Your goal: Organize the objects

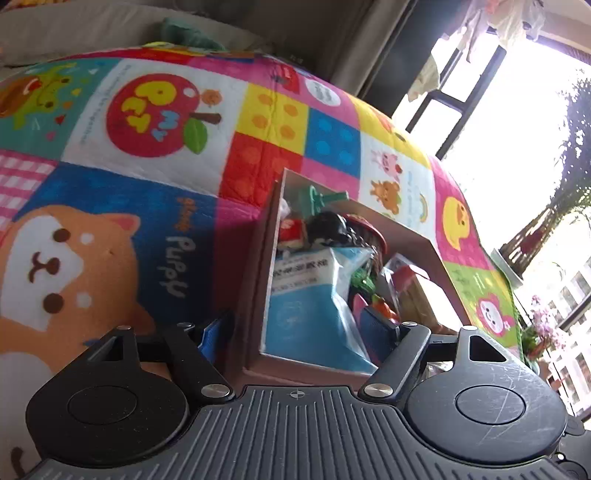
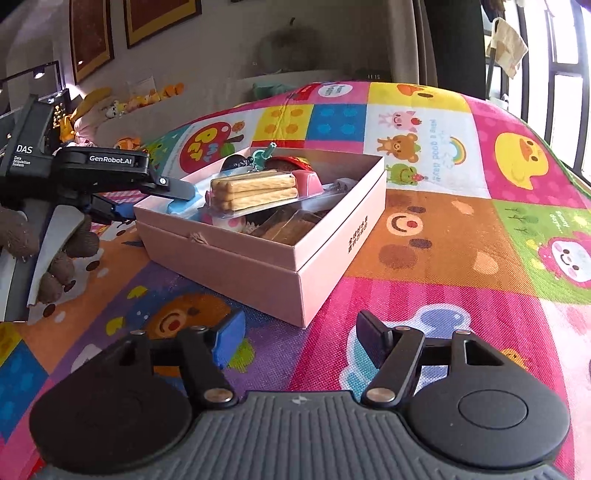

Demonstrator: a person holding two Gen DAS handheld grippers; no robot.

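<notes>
Straddling the near wall of the pink box (image 1: 255, 280), my left tool (image 1: 295, 332) is standing wide apart, one blue pad outside the box and the other inside among the contents; I cannot tell whether it is pressing on the wall or on anything within. From this wrist I am looking straight down into the box: a blue-and-white packet (image 1: 306, 295) is lying closest, with a black round thing (image 1: 327, 225) and a green toy (image 1: 321, 199) further back.

My right tool (image 2: 299, 341) is hovering over the playmat (image 2: 461, 229) just in front of the box's near corner, wide open and gripping nothing. Its camera is giving me what the left cannot: the whole box (image 2: 266, 254) from outside, sitting on the mat, with a tray of biscuit sticks (image 2: 255, 188) lying tilted across the top of the pile. It is also showing my left tool (image 2: 147, 199) from the side, reaching over the box's far-left edge, and my gloved left hand (image 2: 48, 254) gripping its handle.

Framed pictures (image 2: 92, 33) are hanging on the wall beyond.
</notes>
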